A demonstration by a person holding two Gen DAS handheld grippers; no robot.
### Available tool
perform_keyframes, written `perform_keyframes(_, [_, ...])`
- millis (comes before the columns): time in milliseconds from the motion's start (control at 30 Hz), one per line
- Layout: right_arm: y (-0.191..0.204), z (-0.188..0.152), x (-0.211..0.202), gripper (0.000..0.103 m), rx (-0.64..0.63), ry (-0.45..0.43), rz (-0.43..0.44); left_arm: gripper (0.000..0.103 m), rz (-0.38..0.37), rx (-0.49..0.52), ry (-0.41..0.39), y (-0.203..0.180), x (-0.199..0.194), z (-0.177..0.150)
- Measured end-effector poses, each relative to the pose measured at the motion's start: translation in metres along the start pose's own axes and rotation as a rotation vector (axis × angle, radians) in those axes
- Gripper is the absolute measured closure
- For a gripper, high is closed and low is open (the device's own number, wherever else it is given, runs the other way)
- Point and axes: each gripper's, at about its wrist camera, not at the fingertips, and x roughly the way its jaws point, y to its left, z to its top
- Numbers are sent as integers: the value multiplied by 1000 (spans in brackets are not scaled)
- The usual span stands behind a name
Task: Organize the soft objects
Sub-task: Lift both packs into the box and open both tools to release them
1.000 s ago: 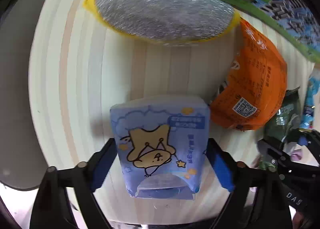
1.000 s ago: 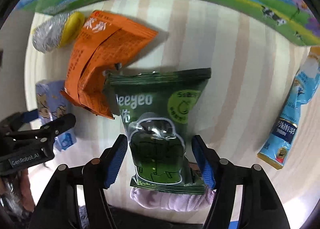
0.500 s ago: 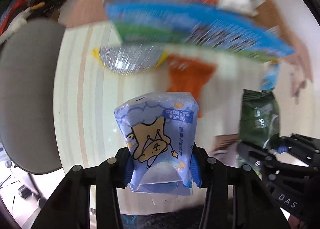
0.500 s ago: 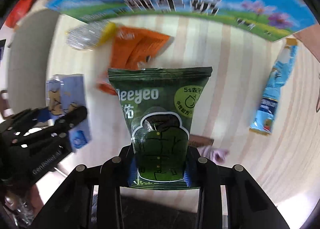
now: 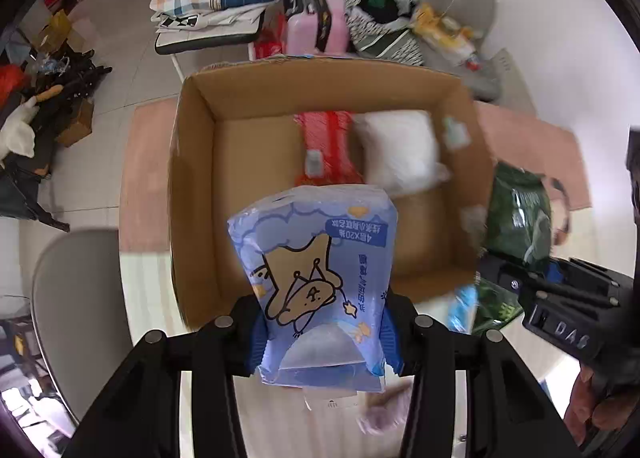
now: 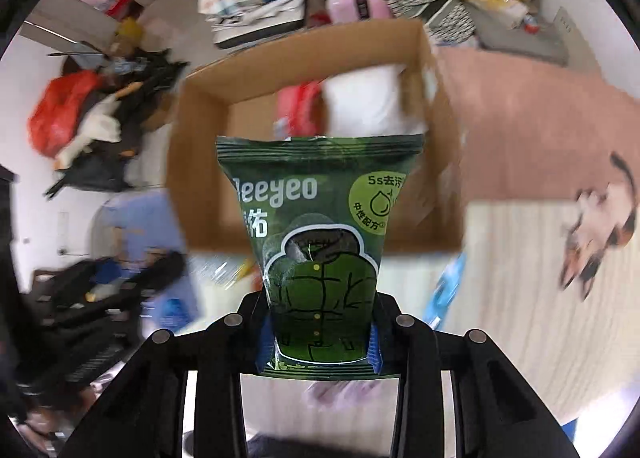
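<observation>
My left gripper [image 5: 322,338] is shut on a blue tissue pack [image 5: 320,278] with a cartoon bear, held up over the near edge of an open cardboard box [image 5: 192,186]. My right gripper [image 6: 318,338] is shut on a dark green wipes pack [image 6: 320,234], held up in front of the same box [image 6: 200,162]. The green pack also shows in the left wrist view [image 5: 518,218], at the box's right side. Inside the box lie a red pack [image 5: 324,146] and a white soft pack [image 5: 400,150].
The box stands at the far end of a pale striped table [image 6: 540,278], partly over a pink mat [image 6: 520,118]. A light blue sachet [image 6: 444,290] lies on the table. A cat [image 6: 600,226] is at the right. A grey chair [image 5: 76,314] stands left; clutter covers the floor behind.
Both grippers closed on their packs and lifted them off the table. They have risen and tilted up, so the open box and the room now fill the views.
</observation>
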Motion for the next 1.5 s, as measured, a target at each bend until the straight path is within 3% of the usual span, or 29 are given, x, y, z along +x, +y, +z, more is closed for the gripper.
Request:
perform_keyframes(133, [-10,38,59,66,2,64,-100,60,68,-12,73,3,44,56])
perform_keyframes(267, [-20,48,115,66,10,150,-183,60,127,-15,149,16,90,92])
perform_keyframes(400, [-31,56,166,66,30,235,-204,60,156,-11,194,20,127,119])
perform_keyframes(667, [-37,73,200,65,108,273,-192,58,195,3,247,19,168,161])
perform_keyframes(900, [-28,84,199,64,72,272,-215,52,143,-48,284,21,163,161])
perform_keyframes(967, [-24,86,193,56,66,277,-218,50,126,-54,289,22,156,159])
perform_keyframes(1167, [-6,96,156,23,16,223,-198,17,141,-29,215,21,112,149])
perform_keyframes(1233, [2,99,138,19,-3,195,-190,7,136,-34,178,22,91,142])
perform_keyframes(1300, [9,98,119,17,-7,165,-185,6,126,-32,131,20,67,130])
perform_keyframes(1367, [15,97,101,0,-20,128,-180,6,127,-22,92,16,48,118])
perform_keyframes(1500, [26,81,61,0,-48,28,-226,5,146,-16,-22,7,0,78])
